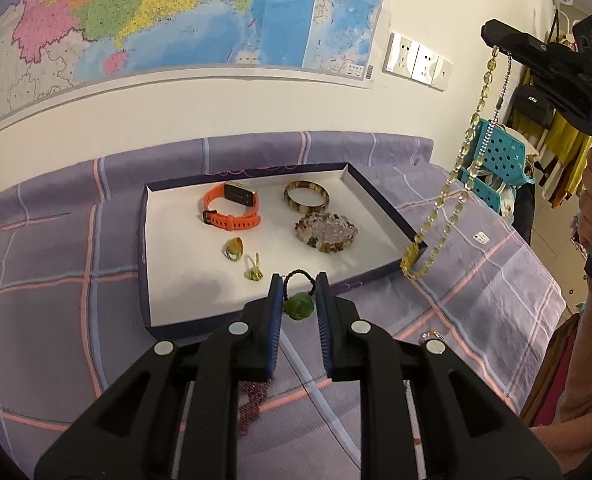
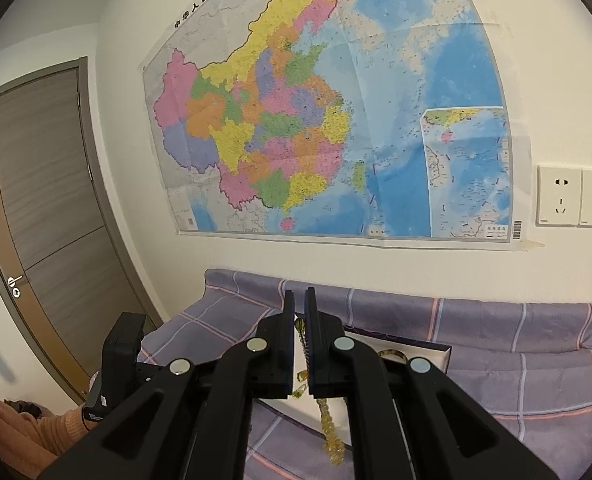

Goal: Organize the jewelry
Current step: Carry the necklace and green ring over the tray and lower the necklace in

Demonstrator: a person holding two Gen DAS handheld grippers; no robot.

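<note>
In the left wrist view, my left gripper is shut on a green stone pendant whose black cord loop sticks up between the fingertips, just over the near rim of a white-lined tray. In the tray lie an orange watch, a mottled bangle, a heap of mixed beads, a yellow stone and a small yellow-green piece. My right gripper, raised at the upper right, is shut on a yellow bead necklace that dangles to the tray's right corner. The right wrist view shows that gripper pinching the necklace.
A dark red bead string lies on the purple checked bedspread under my left gripper, and a small ring sits to its right. A teal plastic rack and hanging clothes stand beyond the bed's right edge. A map and sockets cover the wall.
</note>
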